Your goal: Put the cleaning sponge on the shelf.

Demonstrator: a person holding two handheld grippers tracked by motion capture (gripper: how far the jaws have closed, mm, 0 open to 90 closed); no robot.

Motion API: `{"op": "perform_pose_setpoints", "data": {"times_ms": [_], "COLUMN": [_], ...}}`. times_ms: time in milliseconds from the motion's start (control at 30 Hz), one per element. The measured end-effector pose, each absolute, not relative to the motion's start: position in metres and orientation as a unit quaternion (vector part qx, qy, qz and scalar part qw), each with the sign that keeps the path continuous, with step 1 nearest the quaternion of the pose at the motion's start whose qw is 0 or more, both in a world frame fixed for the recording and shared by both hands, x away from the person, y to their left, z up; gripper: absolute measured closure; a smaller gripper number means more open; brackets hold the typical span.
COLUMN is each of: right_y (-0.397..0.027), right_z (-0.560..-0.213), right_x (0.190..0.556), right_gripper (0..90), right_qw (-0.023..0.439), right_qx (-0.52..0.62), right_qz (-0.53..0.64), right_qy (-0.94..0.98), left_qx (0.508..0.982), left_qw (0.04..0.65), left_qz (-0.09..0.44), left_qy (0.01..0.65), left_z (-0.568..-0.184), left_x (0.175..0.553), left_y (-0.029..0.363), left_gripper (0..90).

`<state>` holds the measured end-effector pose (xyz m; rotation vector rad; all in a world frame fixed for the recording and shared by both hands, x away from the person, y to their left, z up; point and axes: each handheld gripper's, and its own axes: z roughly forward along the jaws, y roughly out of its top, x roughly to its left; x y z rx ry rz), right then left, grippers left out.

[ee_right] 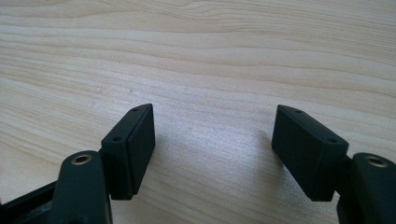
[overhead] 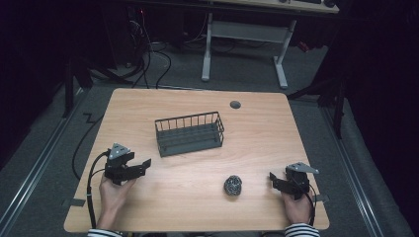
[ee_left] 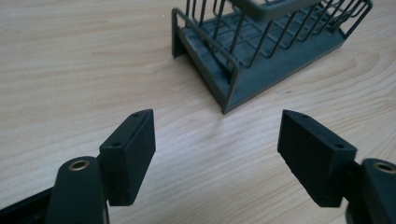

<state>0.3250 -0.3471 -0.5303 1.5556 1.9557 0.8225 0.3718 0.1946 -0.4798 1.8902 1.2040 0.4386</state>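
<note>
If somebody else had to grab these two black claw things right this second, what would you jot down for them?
Left gripper: open, nothing in it, pointed toward the wire basket.
Right gripper: open, nothing in it, over bare table.
Steel wool ball: on the table at the near edge, closer to the right gripper, untouched.
Wire basket: mid-table, upright, nothing visible inside.
Done: nothing yet.
Left, likely: pick up the ball and put it in the basket.

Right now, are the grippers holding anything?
No. The left gripper and right gripper are both open with bare table between their jaws. The scrubber ball and wire basket sit untouched.
</note>
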Motion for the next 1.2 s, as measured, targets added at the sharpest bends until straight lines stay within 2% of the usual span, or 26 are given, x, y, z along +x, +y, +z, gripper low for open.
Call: {"op": "perform_pose_setpoints", "data": {"times_ms": [633,1200], "right_y": [-0.347,-0.346], "right_z": [-0.53,-0.53], "right_x": [0.325,0.325], "right_gripper": [30.3,30.4], "right_qw": [0.252,0.251], "right_qx": [0.568,0.568], "right_qz": [0.302,0.303], "right_qy": [0.723,0.723], "left_qx": [0.757,0.768], "left_qw": [0.429,0.402], "left_qz": [0.175,0.195], "left_qy": [0.461,0.459], "left_z": [-0.437,-0.428], "left_x": [0.394,0.43], "left_y": [0.174,0.151], "left_gripper": [28.2,31.4]}}
